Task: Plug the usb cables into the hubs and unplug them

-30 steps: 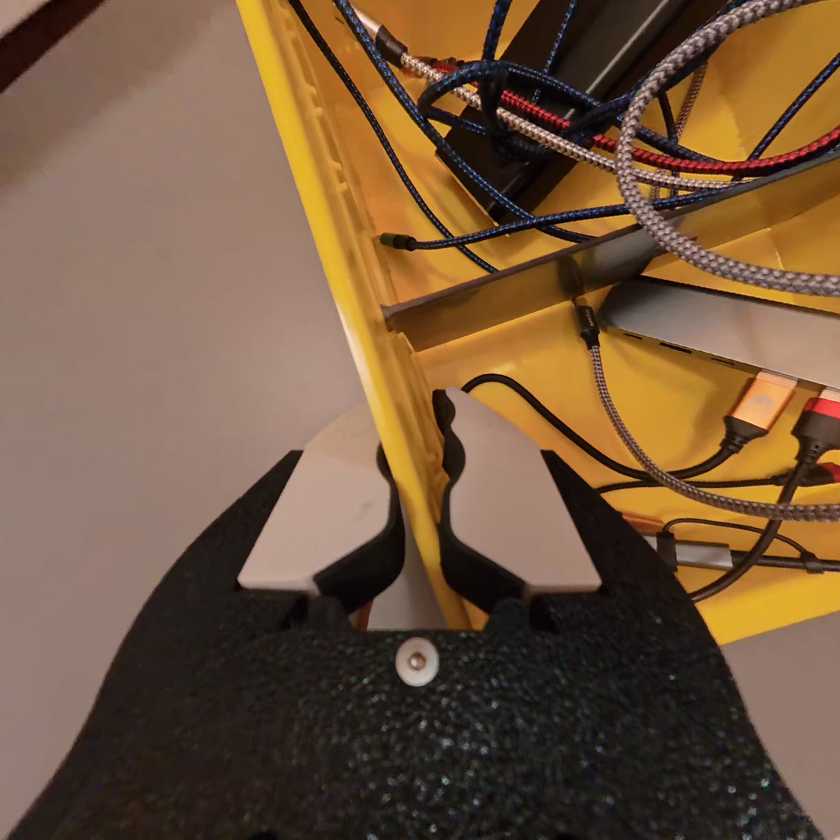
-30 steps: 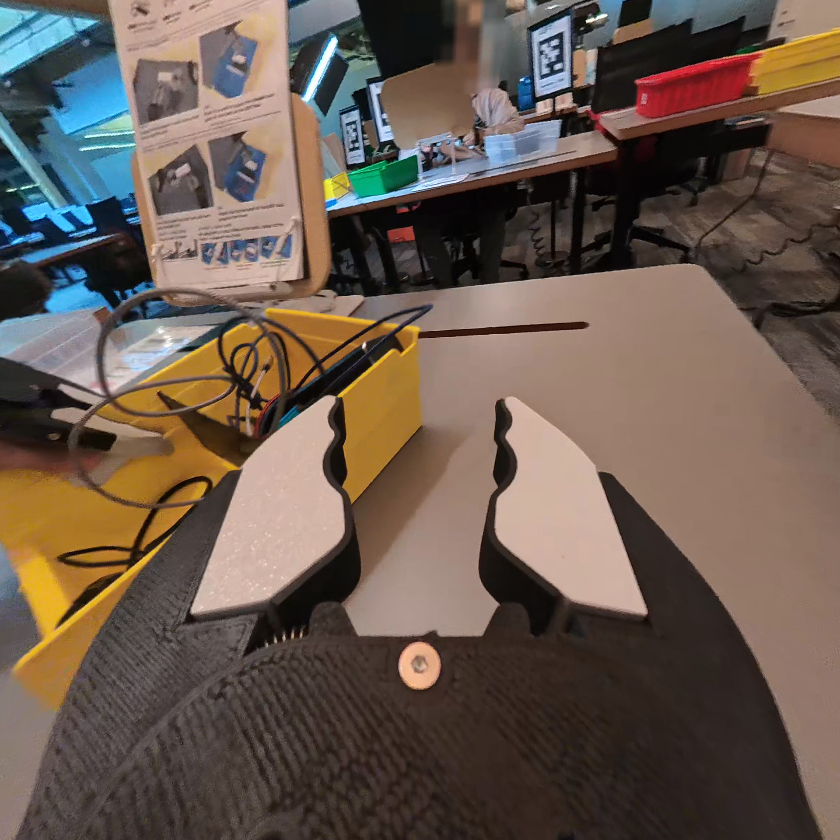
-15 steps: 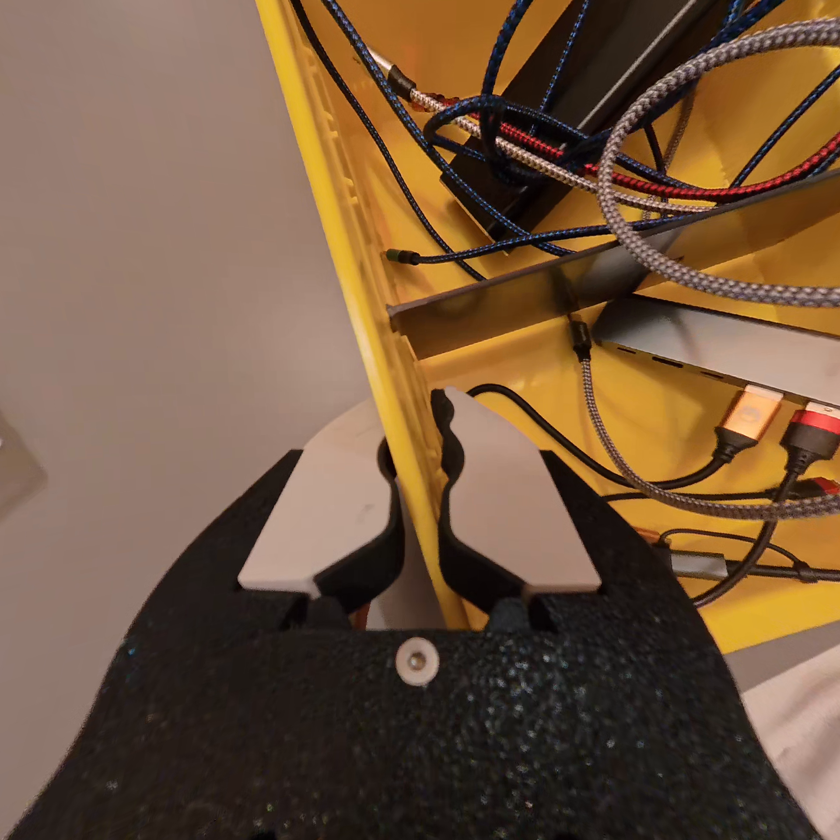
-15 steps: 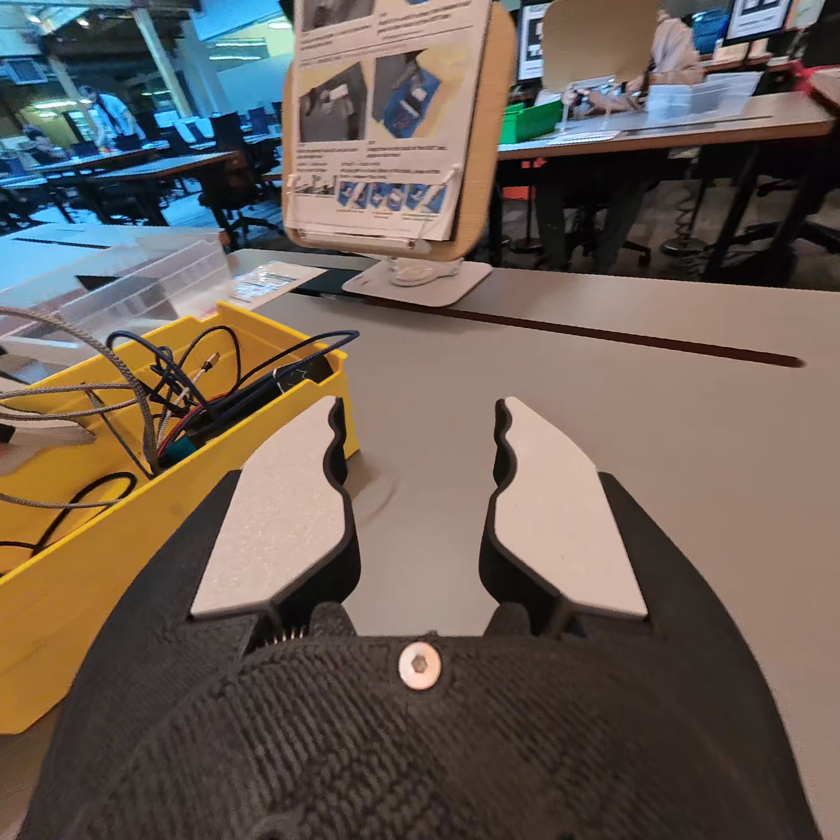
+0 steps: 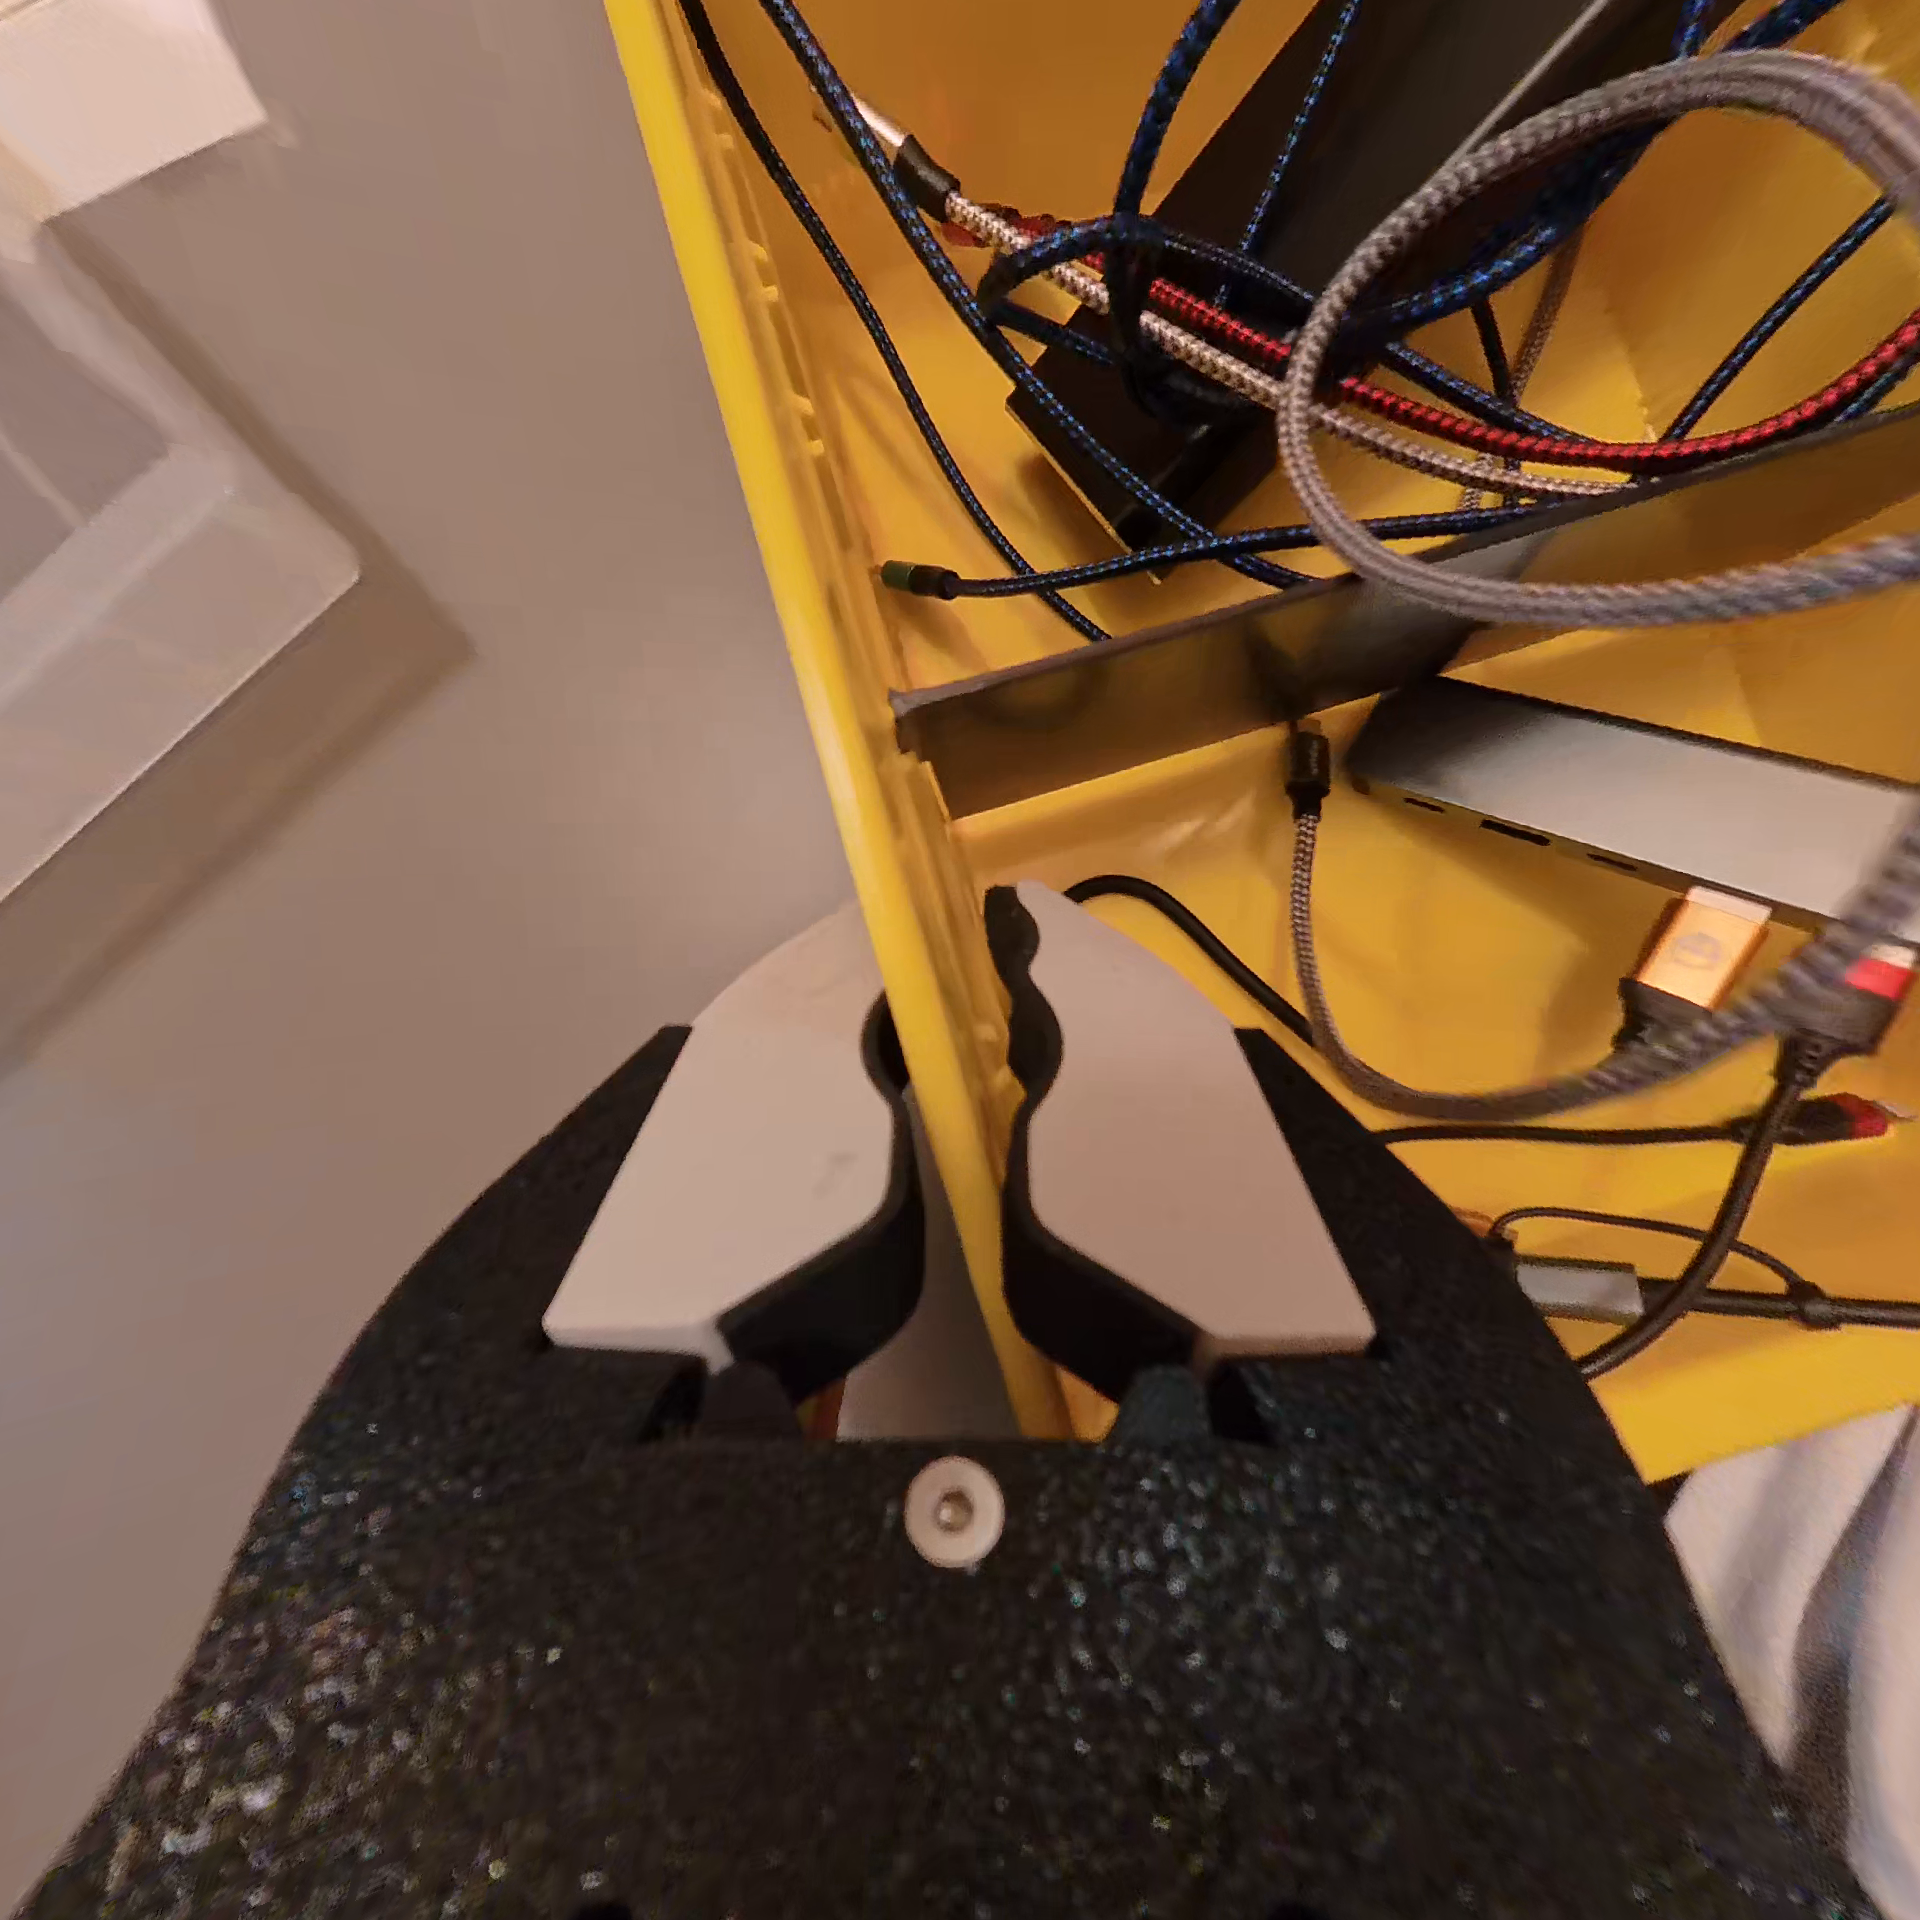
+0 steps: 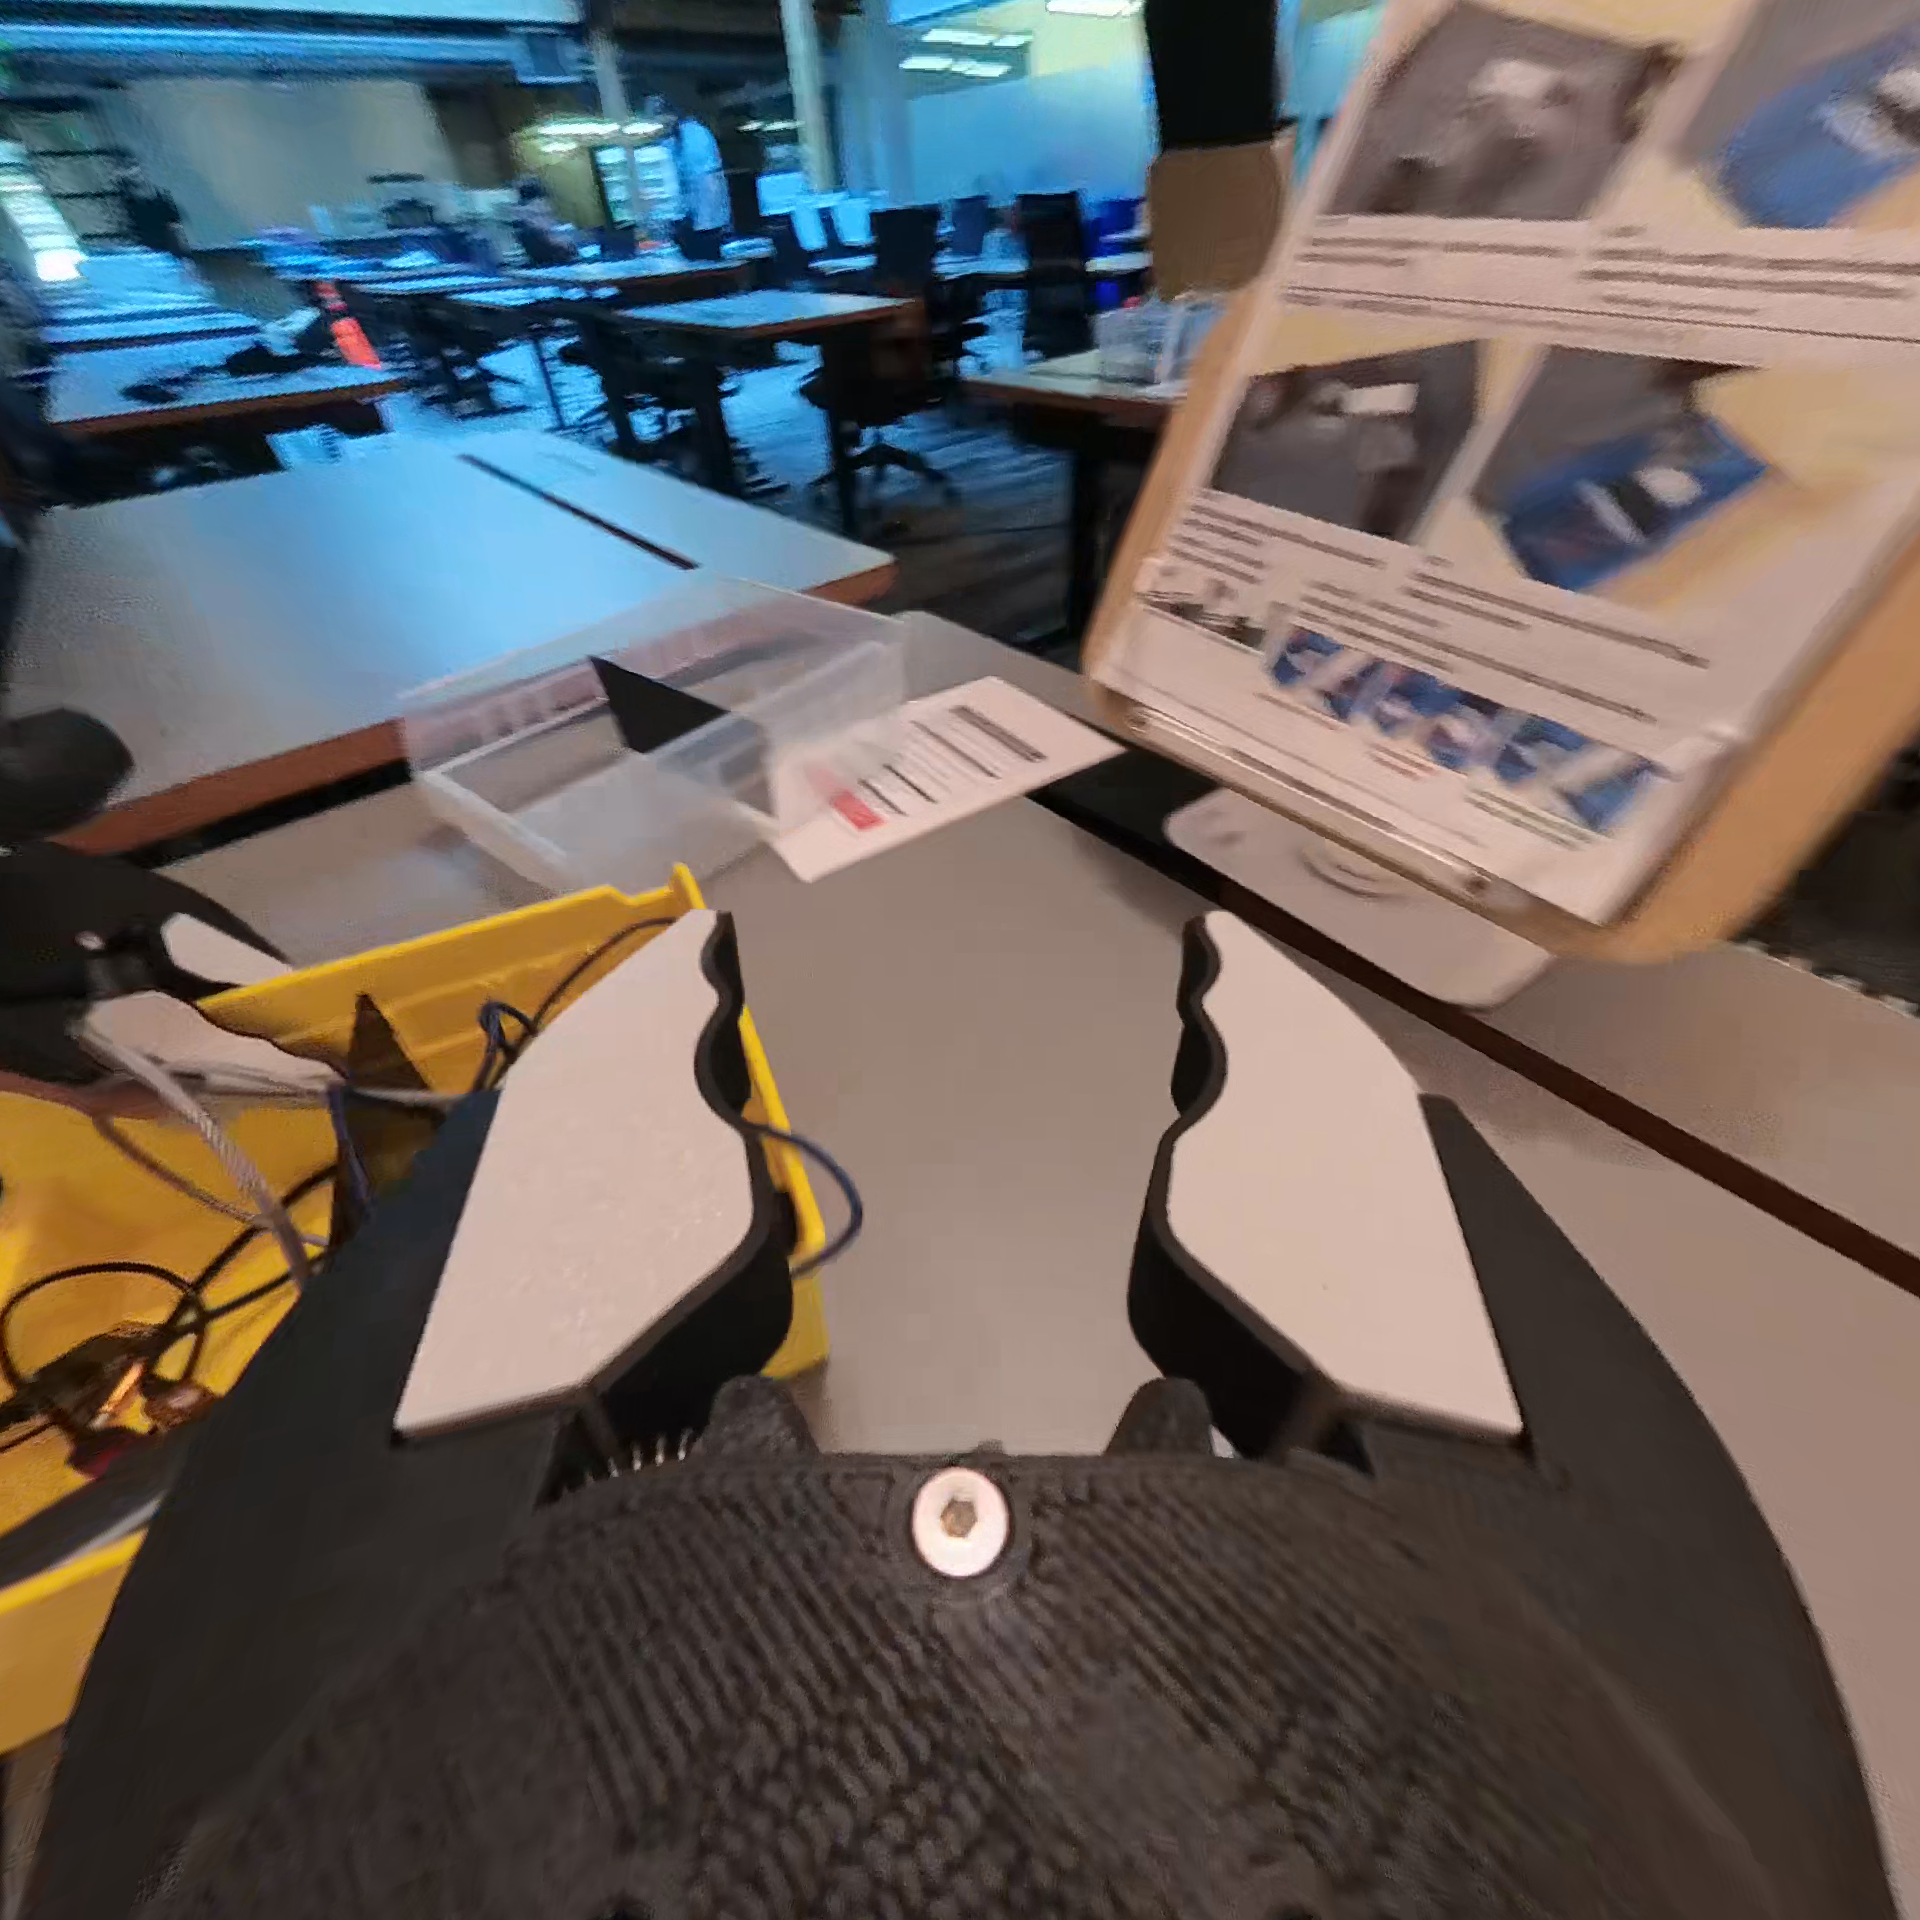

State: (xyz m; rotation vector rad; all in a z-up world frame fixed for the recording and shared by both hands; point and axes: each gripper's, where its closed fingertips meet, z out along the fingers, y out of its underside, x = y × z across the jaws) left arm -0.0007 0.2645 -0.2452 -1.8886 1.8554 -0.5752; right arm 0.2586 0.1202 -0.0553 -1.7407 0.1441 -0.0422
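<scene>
Left gripper [image 5: 940,1023] clamps the bin [image 5: 831,582] wall; right gripper [image 6: 961,1029], jaws wide and empty, points past it, cables [image 6: 260,1195] off left.

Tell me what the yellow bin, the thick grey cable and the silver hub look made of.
Yellow bin: likely moulded plastic, glossy, with ribs along its wall. Thick grey cable: braided fabric sheath, with a visible weave. Silver hub: probably brushed metal, matte grey with crisp edges.
</scene>
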